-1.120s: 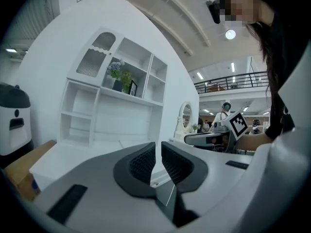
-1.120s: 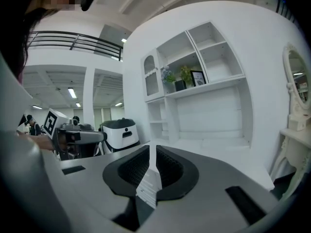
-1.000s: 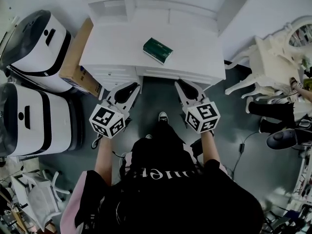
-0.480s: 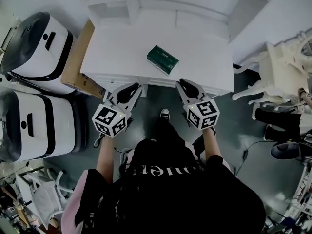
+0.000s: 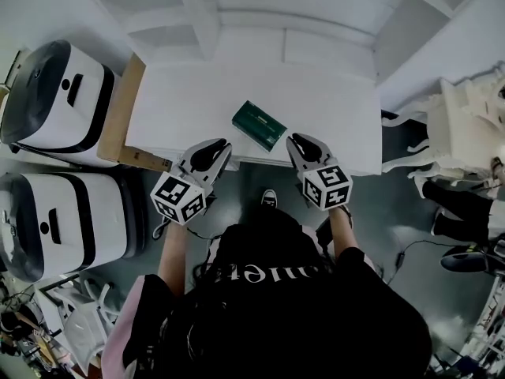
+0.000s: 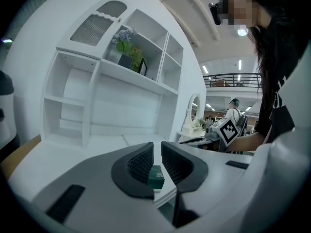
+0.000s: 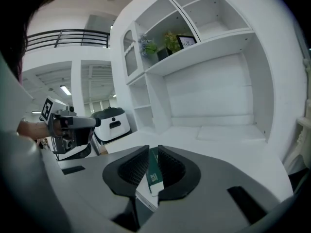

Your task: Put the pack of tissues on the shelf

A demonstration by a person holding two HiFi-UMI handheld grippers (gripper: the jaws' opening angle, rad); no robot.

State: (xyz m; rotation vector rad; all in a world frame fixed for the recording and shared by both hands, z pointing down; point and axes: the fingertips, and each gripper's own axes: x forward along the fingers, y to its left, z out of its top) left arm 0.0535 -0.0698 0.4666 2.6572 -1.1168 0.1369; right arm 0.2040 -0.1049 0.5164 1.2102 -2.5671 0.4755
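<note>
A white desk (image 5: 189, 109) with a shelf unit (image 6: 121, 72) rising from its back edge fills the scene. The left gripper (image 5: 219, 146) and the right gripper (image 5: 294, 140) hang at the desk's front edge, both with jaws closed together and nothing between the pads. The green seen through each gap lies beyond the jaws, not in them. That green is the pack of tissues (image 5: 259, 125), flat on the desk near the front edge, just ahead of and between the two grippers, turned at an angle to the edge. The pickup appears not yet begun. To do it well, one gripper should likely spread its jaws before closing in, line them across the pack's narrower width to match its angle, and squeeze only moderately, since a soft pack probably deforms. The shelf bays stand well behind the pack, so the carry calls for a clear lift first.
</note>
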